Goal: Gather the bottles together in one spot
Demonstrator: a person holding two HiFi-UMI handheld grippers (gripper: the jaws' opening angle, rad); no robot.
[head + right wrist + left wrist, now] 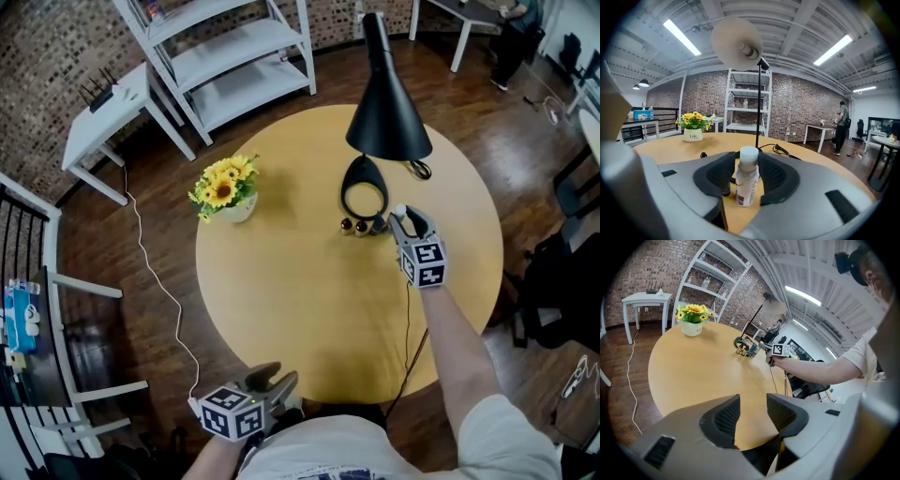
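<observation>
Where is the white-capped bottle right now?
The bottle stands upright on the table between the right gripper's open jaws, right of centre in the head view, beside the lamp base.

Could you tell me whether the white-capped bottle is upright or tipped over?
Upright: the white-capped bottle stands on its base on the table, cap on top.

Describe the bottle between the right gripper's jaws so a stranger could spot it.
On the round wooden table, find the ring-shaped foot of the black lamp. The bottle stands beside it, between the jaws of the right gripper. It has a white cap and a pale body; its two neighbours are small and dark.
</observation>
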